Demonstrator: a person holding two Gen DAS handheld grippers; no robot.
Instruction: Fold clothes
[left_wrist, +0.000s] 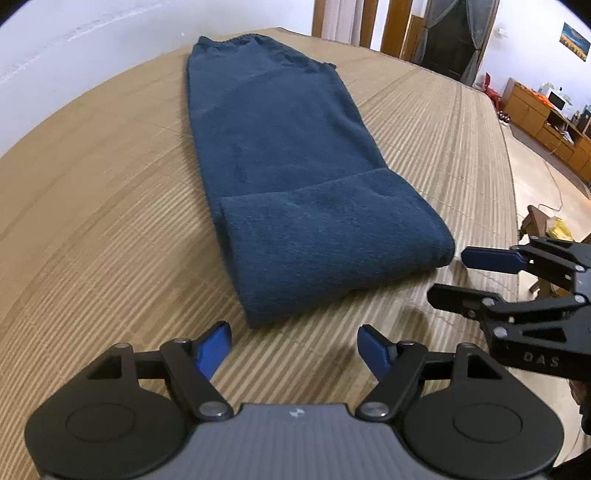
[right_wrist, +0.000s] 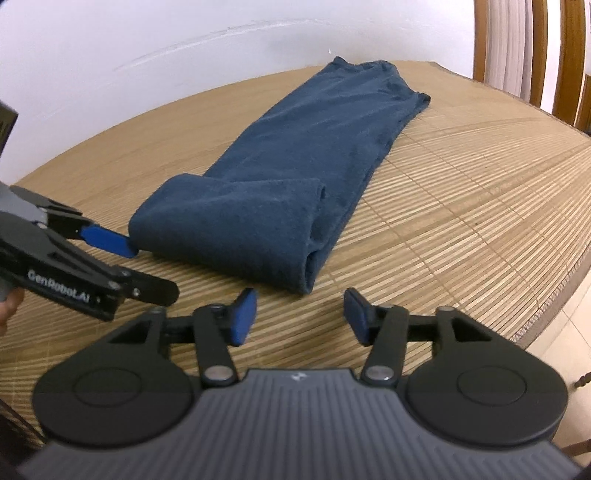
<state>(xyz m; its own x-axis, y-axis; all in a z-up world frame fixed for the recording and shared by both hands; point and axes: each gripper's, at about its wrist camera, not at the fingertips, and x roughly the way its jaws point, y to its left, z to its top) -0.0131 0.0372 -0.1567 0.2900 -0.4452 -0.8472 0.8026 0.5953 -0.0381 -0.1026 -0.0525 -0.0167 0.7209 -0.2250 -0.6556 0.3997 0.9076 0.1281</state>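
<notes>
Left wrist view: one blue garment (left_wrist: 291, 177), two hand-held grippers (left_wrist: 293, 350) (right_wrist: 300, 317), both released.

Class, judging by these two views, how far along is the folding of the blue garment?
Done: the dark blue fabric garment lies in a long strip, near end folded over once. In hand: nothing; left gripper and right gripper open, empty. Left: fold the long remaining length.
</notes>
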